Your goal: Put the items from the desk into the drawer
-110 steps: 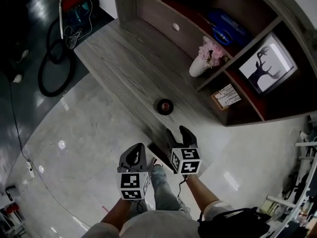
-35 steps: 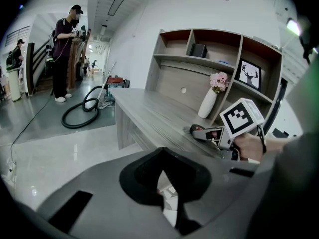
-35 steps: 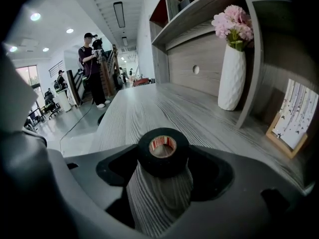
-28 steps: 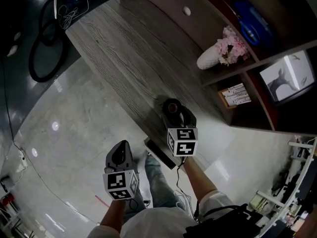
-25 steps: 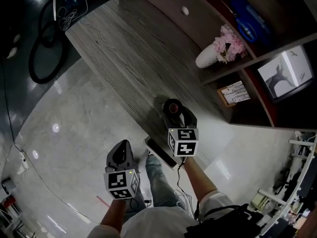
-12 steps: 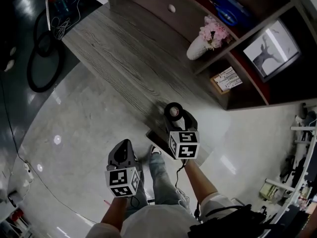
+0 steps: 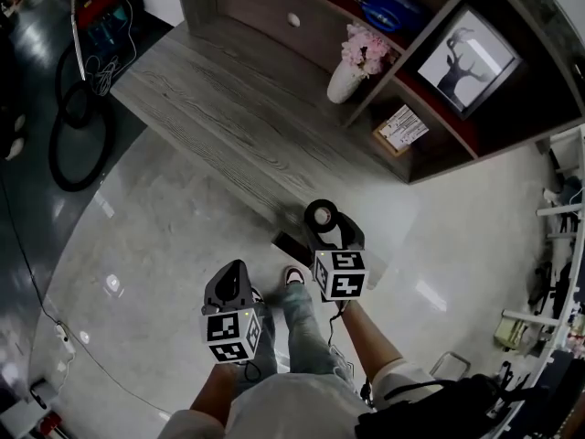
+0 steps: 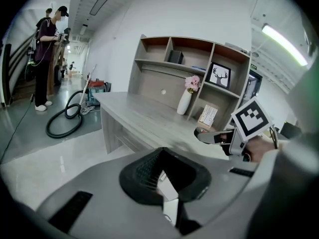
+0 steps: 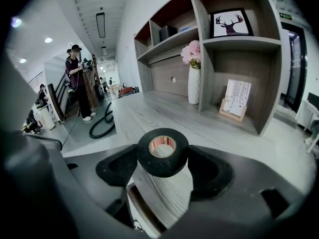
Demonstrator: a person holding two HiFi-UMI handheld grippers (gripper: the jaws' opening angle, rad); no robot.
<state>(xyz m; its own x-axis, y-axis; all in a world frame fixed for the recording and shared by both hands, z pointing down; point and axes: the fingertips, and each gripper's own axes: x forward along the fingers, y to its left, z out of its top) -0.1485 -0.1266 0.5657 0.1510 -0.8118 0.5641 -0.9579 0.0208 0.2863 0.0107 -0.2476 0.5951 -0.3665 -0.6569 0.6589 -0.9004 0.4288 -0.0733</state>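
Head view: low in the frame, right of centre, the right gripper pinches a black roll of tape, held above the near edge of the grey wood-grain desk. Just left of it and lower, a dark opening – the drawer, it seems – juts out from under the desktop. The left gripper hangs at lower centre over glossy pale floor, well clear of the desk.

Left gripper view: its ribbed black pads meet at the tips, pressed together on nothing.

Right gripper view: the tape sits at frame centre between the two rubber pads, squeezed across its width – matt black, with a pale card core bearing red print. The drawer lies at bottom centre, directly beneath.

The sensible move is to lower the roll right inside before loosening; being round, it may roll if released on edge.
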